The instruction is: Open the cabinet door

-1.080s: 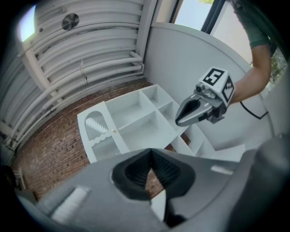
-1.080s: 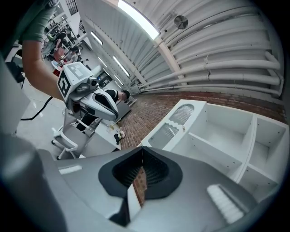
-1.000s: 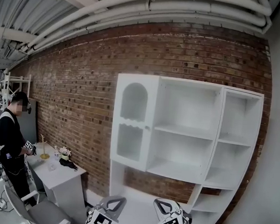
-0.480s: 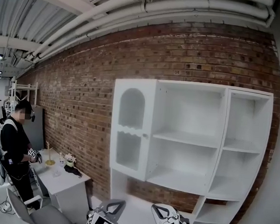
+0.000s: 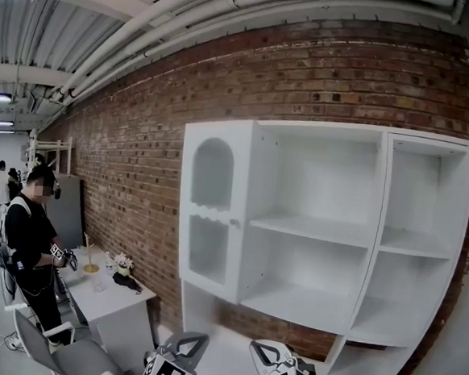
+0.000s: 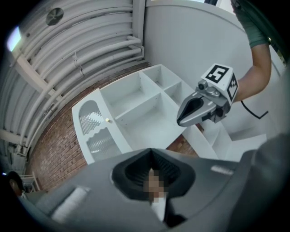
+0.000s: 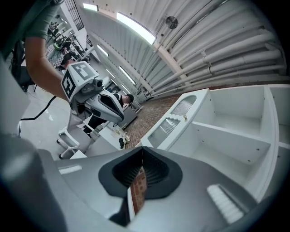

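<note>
Head view: white cabinet door [image 5: 210, 213], arched, seemingly ribbed glass; left tongs [image 5: 187, 342], right tongs [image 5: 270, 351] pressed together, empty.

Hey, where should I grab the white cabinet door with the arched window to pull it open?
Take the small knob at mid-height on the right edge of the door, coming straight from the front. It is the only part standing proud of the flat panel, and its place there suggests hinges on the left.
</note>
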Demonstrator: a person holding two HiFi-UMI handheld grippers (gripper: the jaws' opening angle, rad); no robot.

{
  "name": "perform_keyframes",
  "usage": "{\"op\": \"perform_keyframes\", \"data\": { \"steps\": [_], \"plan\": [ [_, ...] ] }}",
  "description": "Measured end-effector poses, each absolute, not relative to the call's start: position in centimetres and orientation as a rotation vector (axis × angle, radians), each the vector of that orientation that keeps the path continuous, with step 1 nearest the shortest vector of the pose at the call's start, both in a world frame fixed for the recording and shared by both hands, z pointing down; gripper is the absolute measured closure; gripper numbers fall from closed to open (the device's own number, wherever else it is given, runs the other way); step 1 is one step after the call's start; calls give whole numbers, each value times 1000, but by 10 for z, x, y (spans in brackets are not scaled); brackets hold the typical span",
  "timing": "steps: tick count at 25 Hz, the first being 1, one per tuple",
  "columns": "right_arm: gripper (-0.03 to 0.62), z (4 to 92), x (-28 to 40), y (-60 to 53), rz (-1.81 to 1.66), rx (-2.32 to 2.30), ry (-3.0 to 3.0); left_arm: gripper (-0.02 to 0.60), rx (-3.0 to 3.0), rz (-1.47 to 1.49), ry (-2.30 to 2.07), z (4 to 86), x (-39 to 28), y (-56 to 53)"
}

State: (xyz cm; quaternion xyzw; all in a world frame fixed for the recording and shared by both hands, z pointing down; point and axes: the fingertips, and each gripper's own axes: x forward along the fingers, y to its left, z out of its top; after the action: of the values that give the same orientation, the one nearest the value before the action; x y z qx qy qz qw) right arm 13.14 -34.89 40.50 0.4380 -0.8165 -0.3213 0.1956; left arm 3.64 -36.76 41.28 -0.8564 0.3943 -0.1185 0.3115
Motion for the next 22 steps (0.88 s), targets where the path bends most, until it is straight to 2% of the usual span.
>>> {"op": "perform_keyframes", "data": {
  "steps": [8,22],
  "plan": [
    [586,406,145,-362,-916,1192,-2324,583,-2256,-349,1063,419,58,-380],
    [586,413,139,-404,-862,1244,-2276,583,-2302,-314,995,426,53,-429]
  ]
}}
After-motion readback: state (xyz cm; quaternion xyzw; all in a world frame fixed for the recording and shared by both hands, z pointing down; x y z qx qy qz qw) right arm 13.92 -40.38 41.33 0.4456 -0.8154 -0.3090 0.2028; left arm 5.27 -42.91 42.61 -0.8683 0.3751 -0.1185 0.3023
